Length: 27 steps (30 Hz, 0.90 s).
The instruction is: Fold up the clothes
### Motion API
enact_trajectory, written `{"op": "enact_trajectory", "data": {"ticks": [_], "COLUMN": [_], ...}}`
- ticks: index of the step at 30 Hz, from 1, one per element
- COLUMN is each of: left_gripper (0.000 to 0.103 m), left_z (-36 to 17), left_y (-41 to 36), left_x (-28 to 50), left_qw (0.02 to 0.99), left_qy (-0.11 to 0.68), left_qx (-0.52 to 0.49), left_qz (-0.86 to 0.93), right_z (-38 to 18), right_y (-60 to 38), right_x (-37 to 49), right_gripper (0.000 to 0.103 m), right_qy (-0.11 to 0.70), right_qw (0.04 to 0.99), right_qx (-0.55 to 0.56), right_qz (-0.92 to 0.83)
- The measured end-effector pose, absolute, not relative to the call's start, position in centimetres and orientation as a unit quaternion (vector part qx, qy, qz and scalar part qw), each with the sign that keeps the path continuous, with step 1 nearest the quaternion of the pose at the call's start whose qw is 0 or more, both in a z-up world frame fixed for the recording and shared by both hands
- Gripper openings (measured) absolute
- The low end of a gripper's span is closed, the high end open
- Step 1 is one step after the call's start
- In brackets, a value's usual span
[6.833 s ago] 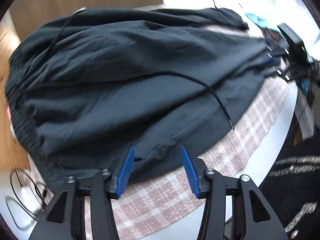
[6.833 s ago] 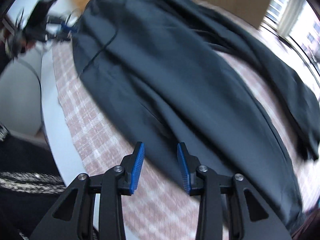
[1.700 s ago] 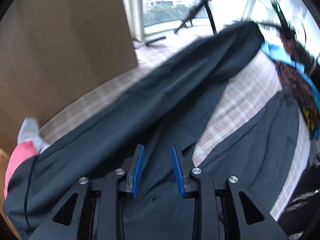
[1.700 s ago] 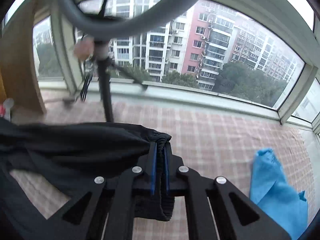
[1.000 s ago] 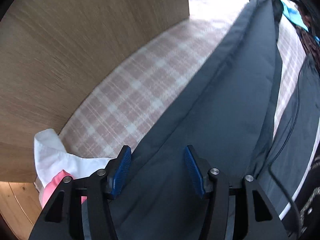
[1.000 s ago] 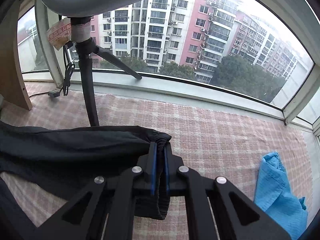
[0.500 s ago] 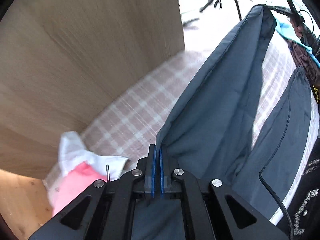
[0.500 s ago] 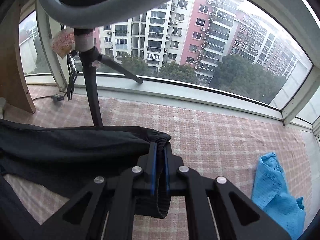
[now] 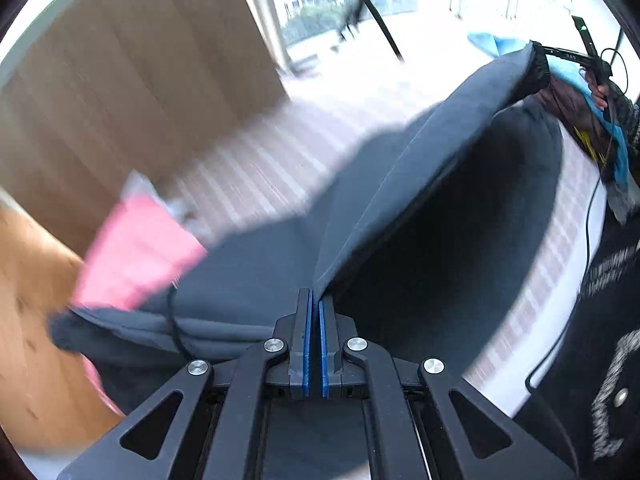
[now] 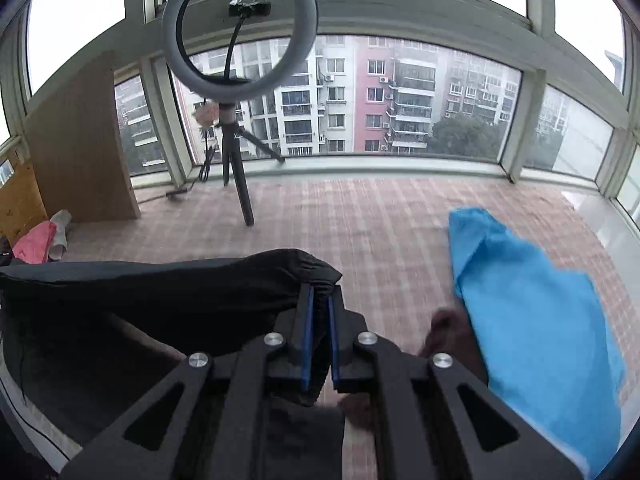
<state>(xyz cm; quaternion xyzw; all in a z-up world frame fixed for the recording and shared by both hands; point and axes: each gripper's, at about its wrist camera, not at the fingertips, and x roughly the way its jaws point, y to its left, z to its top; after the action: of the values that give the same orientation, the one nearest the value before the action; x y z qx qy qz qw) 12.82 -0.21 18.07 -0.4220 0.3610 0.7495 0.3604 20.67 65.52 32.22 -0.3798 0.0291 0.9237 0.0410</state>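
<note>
Left wrist view: one dark garment [image 9: 420, 184], left gripper [image 9: 314, 320] clenched on its edge; right gripper [image 10: 319, 312] grips its gathered hem; one blue cloth [image 10: 528, 312], one pink cloth [image 9: 136, 256]

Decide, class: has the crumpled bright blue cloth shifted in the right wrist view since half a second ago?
Yes. The crumpled bright blue cloth now sits nearer and further left, judged against the window frame, though the camera itself moved.

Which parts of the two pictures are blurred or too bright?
Left wrist view: pink cloth and checked cover smeared by motion, window area at top washed out white; left claw sharp. Right wrist view: mostly sharp, blue cloth slightly blurred, straight frames bent by the fisheye.
</note>
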Motion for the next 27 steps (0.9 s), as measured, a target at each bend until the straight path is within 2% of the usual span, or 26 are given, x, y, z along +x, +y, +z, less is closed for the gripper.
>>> {"op": "enact_trajectory", "data": {"ticks": [3, 7, 14, 16, 18, 20, 21, 22, 24, 27], "left_gripper": [0.002, 0.002, 0.003, 0.009, 0.011, 0.011, 0.011, 0.011, 0.011, 0.010], "left_z": [13.4, 10.4, 8.5, 7.6, 7.3, 7.7, 8.1, 8.5, 9.6, 11.2], "left_y": [-1.0, -1.8, -3.2, -3.6, -3.9, -4.4, -4.6, -4.8, -4.6, -1.4], "left_x": [15.0, 16.5, 17.7, 17.8, 18.3, 19.1, 19.4, 19.5, 19.7, 21.1], "left_qw": [0.354, 0.355, 0.356, 0.345, 0.333, 0.332, 0.331, 0.329, 0.325, 0.359], "left_qy": [0.370, 0.362, 0.345, 0.347, 0.363, 0.373, 0.375, 0.373, 0.363, 0.364], "left_qx": [-0.454, -0.468, -0.483, -0.510, -0.514, -0.512, -0.510, -0.509, -0.507, -0.479], "left_qz": [0.729, 0.724, 0.722, 0.708, 0.702, 0.699, 0.700, 0.702, 0.711, 0.713], "right_z": [26.9, 22.6, 21.0, 21.0, 21.8, 23.4, 24.1, 24.8, 25.2, 25.0], "right_y": [65.3, 64.5, 63.6, 63.3, 63.5, 64.6, 65.4, 66.3, 68.1, 70.2], "right_x": [24.4, 26.9, 28.7, 29.3, 30.4, 31.8, 32.2, 32.5, 31.8, 29.7], "right_gripper": [0.006, 0.006, 0.006, 0.007, 0.010, 0.012, 0.019, 0.032, 0.043, 0.043], "right_qy": [0.035, 0.010, -0.046, -0.070, -0.070, -0.032, -0.005, 0.030, 0.107, 0.235], "right_qw": [0.054, 0.059, 0.037, 0.029, 0.022, 0.001, -0.009, -0.017, -0.012, -0.037], "right_qx": [-0.427, -0.454, -0.466, -0.480, -0.488, -0.479, -0.471, -0.462, -0.455, -0.454], "right_qz": [0.902, 0.889, 0.883, 0.874, 0.870, 0.877, 0.882, 0.886, 0.884, 0.859]}}
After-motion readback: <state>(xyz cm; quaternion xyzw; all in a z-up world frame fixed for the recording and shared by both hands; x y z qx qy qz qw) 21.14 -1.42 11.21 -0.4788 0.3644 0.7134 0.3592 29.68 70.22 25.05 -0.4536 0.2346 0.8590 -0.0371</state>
